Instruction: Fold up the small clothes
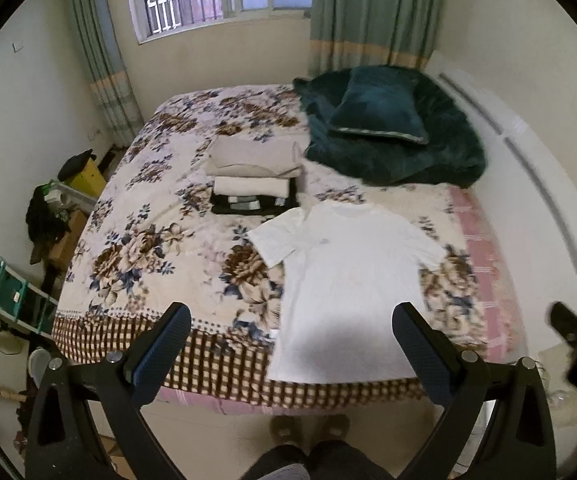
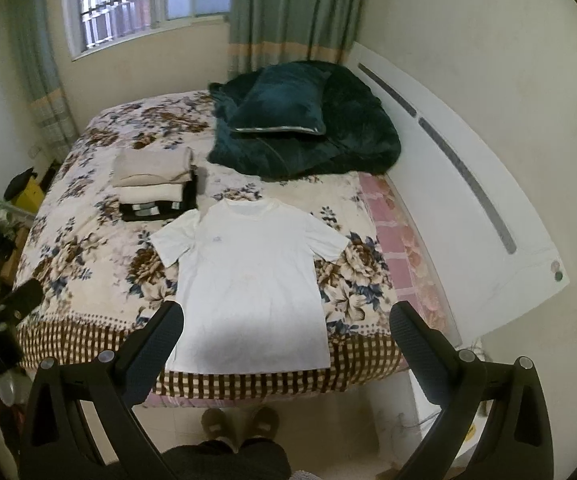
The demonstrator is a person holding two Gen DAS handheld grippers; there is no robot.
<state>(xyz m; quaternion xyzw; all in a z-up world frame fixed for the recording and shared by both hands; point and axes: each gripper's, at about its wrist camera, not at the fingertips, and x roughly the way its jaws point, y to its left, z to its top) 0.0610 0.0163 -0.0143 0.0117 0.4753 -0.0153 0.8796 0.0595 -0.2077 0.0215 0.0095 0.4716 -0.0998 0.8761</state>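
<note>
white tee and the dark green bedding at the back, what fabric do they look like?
White tee: thin matte knit, probably cotton jersey; it lies flat with fine creases and the floral bedspread does not show through. Green blanket and pillow: plush, likely velvet or fleece; there is a soft sheen on the folds and a pale piped edge on the pillow. Fibre content can't be confirmed by sight.

T-shirt point(image 2: 248, 280) flat on bed point(image 2: 88, 248); folded stack point(image 2: 156, 184) behind-left.

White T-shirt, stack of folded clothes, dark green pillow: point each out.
White T-shirt point(image 2: 248, 280), right wrist view, middle of the chest.
Stack of folded clothes point(image 2: 154, 178), right wrist view, beige top layers.
Dark green pillow point(image 1: 380, 106), left wrist view, centre of its face.
</note>
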